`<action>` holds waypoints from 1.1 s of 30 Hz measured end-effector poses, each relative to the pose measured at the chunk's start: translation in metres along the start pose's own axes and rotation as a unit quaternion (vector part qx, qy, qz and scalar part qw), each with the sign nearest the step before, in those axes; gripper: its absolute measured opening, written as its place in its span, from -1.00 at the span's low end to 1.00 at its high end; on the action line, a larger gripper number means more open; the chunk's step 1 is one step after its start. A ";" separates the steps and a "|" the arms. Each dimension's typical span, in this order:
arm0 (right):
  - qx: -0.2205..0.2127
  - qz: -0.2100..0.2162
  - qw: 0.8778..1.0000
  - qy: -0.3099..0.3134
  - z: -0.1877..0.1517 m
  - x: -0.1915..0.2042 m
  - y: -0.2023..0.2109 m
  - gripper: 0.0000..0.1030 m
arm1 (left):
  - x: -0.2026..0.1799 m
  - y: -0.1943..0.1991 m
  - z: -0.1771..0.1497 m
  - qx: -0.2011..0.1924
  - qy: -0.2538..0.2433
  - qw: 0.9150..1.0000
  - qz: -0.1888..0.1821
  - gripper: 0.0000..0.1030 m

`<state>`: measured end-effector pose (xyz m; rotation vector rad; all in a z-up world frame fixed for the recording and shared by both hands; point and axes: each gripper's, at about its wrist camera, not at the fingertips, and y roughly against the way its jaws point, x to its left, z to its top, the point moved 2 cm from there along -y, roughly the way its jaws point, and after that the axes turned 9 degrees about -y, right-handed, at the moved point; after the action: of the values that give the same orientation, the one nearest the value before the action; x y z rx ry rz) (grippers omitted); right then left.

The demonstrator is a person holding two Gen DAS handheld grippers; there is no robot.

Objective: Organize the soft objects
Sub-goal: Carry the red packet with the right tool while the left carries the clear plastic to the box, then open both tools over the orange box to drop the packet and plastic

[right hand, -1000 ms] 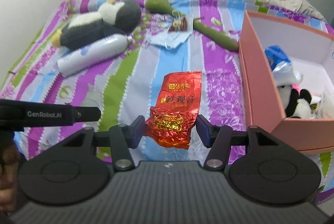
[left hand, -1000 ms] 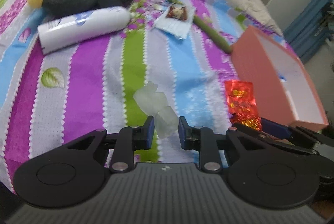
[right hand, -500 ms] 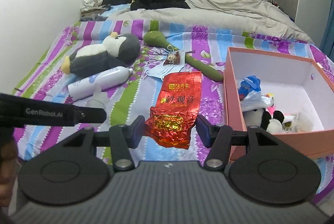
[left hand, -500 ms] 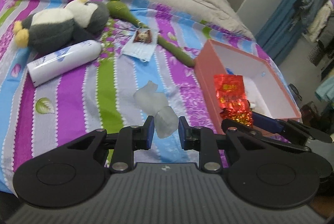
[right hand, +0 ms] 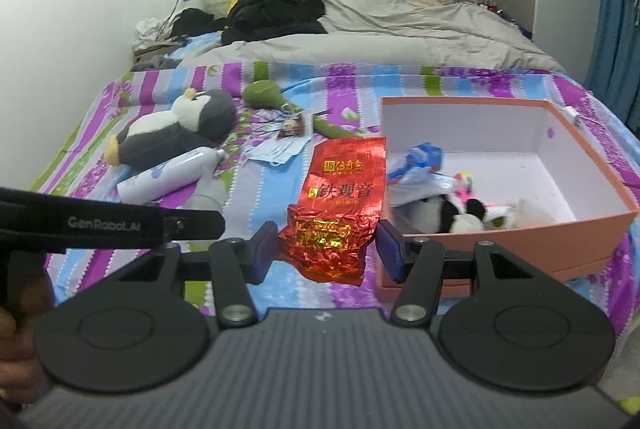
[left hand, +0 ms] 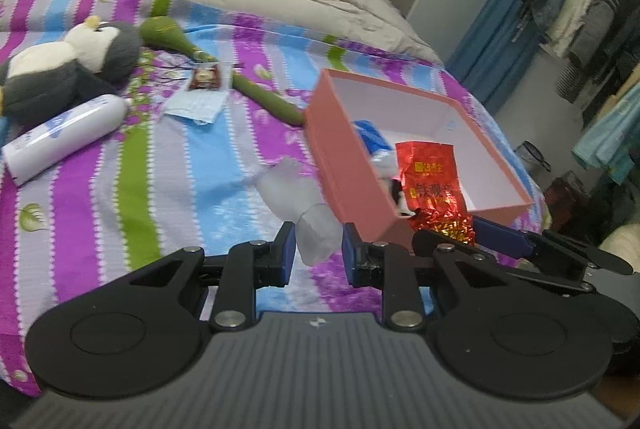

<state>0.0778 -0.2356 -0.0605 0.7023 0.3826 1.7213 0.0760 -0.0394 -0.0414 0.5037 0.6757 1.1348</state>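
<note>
Your left gripper (left hand: 319, 253) is closed on a frosted translucent soft piece (left hand: 298, 205), which sticks forward from the blue pads, above the striped bedsheet (left hand: 168, 165) and just beside the near corner of the pink box (left hand: 348, 165). Your right gripper (right hand: 326, 249) has its pads pressed on the crumpled lower end of a red foil tea packet (right hand: 340, 201); the packet stands upright between them, close to the left wall of the pink box (right hand: 520, 229). Inside the box lie a small panda plush (right hand: 460, 215) and a blue bag (right hand: 420, 161). On the bed, well apart from the box, rest a penguin plush (right hand: 172, 133), a white bottle (right hand: 168, 175) and a green soft toy (right hand: 268, 95).
</note>
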 end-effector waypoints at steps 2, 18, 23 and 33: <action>-0.003 -0.004 1.000 -0.005 0.000 -0.010 0.007 0.11 | -0.013 -0.002 0.001 0.000 -0.005 1.000 -0.007 -0.44; -0.004 -0.046 0.997 -0.058 0.011 -0.093 0.016 0.11 | -0.092 -0.076 0.035 0.027 -0.044 0.997 -0.058 -0.43; -0.005 -0.055 0.996 -0.075 0.029 -0.118 -0.007 0.11 | -0.101 -0.117 0.061 0.042 -0.059 0.996 -0.061 -0.43; 0.012 -0.069 0.992 -0.106 0.061 -0.164 -0.070 0.11 | -0.111 -0.203 0.106 0.074 -0.076 0.992 -0.067 -0.42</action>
<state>0.1923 -0.3806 -0.0966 0.8485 0.2978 1.4975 0.2544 -0.2171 -0.0786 0.6545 0.6530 0.9138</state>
